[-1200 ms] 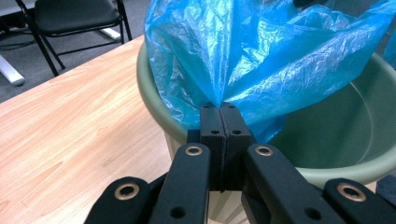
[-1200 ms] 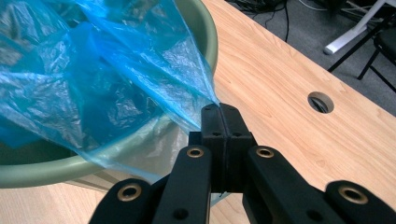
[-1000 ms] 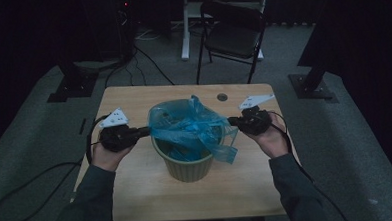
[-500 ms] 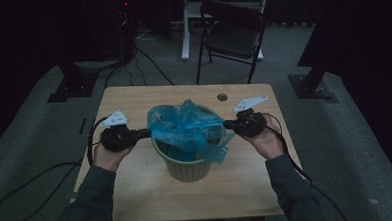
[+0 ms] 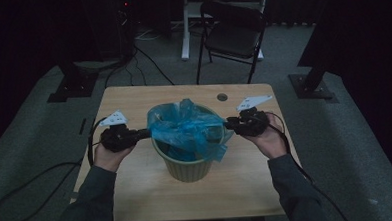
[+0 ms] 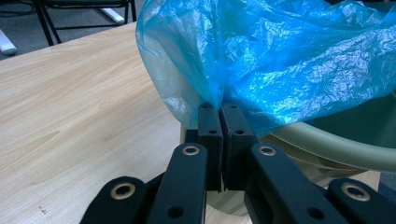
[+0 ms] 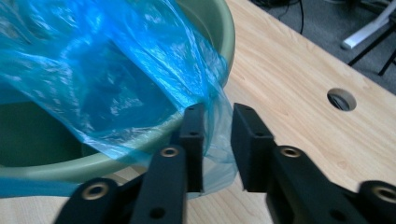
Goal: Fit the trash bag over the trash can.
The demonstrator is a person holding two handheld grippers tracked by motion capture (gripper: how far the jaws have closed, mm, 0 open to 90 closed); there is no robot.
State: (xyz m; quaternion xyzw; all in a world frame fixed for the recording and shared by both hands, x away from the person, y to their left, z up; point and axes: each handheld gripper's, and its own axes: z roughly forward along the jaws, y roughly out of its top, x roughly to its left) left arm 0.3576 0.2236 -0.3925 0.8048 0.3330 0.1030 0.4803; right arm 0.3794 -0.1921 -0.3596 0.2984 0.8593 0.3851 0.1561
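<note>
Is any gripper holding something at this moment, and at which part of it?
The left gripper is shut on the blue plastic bag, pinching its edge above the green bin's rim. The right gripper is open; bag film lies between its jaws, unclamped.

Dim recording studio or lab: wooden table [image 5: 133, 100] on grey carpet, folding chair [image 5: 233, 36] at twelve o'clock, cables [image 5: 147, 60], stand bases [image 5: 313, 88].

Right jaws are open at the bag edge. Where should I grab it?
Take the loose flap of the bag hanging outside the bin rim, coming in from the bin's right side. It already hangs between the right gripper jaws, thin and free.
</note>
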